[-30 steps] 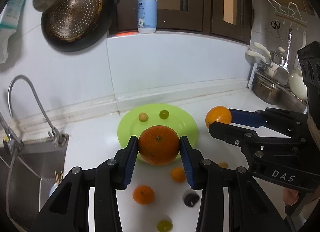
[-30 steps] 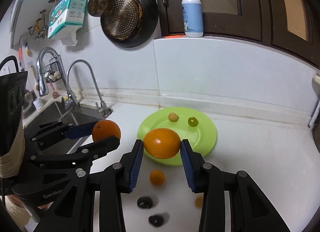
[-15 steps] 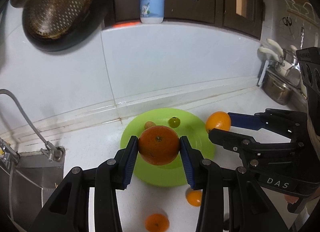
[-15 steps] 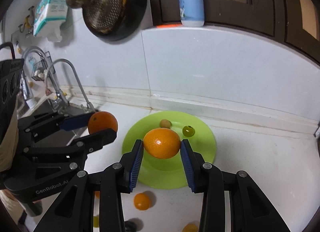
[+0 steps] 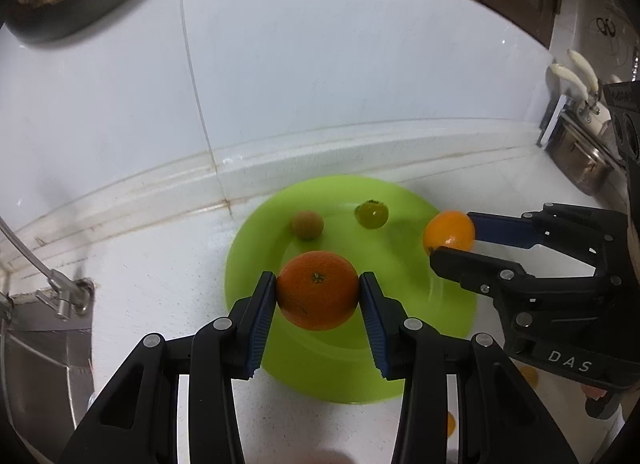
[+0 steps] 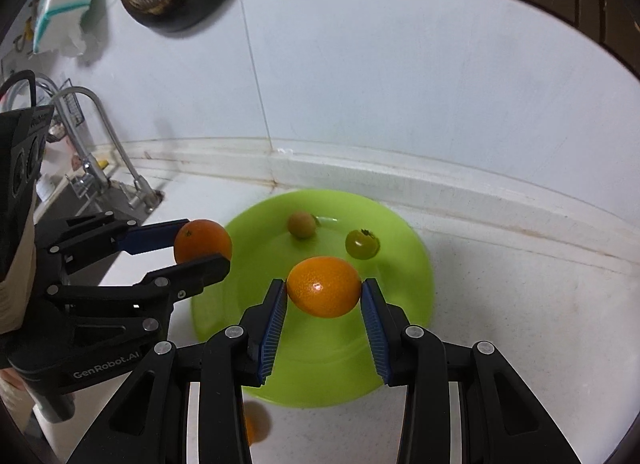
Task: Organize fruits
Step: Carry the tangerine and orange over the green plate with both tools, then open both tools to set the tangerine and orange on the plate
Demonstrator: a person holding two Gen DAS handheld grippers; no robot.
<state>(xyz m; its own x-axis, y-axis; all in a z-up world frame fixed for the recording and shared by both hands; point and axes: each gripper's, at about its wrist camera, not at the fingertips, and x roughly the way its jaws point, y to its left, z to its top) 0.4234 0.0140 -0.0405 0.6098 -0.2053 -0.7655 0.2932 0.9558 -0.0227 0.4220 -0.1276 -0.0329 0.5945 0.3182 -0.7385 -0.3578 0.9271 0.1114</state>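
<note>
Fruits under inspection: green plate (image 5: 256, 264) on white counter (image 6: 540, 324). Left gripper (image 5: 318, 292) clamps a dark orange (image 5: 317, 290) over the plate's 7 o'clock rim; right gripper (image 6: 324, 290) clamps a lighter orange (image 6: 324, 287) over its centre. Green tomato (image 6: 362, 244) lies at 1 o'clock, small brown fruit (image 6: 301, 225) at 12.

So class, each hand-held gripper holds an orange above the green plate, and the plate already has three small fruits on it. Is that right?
Not quite. The green plate holds two small fruits, not three: a brownish one and a green one, as the right wrist view shows. Each hand-held gripper does hold an orange.
</note>
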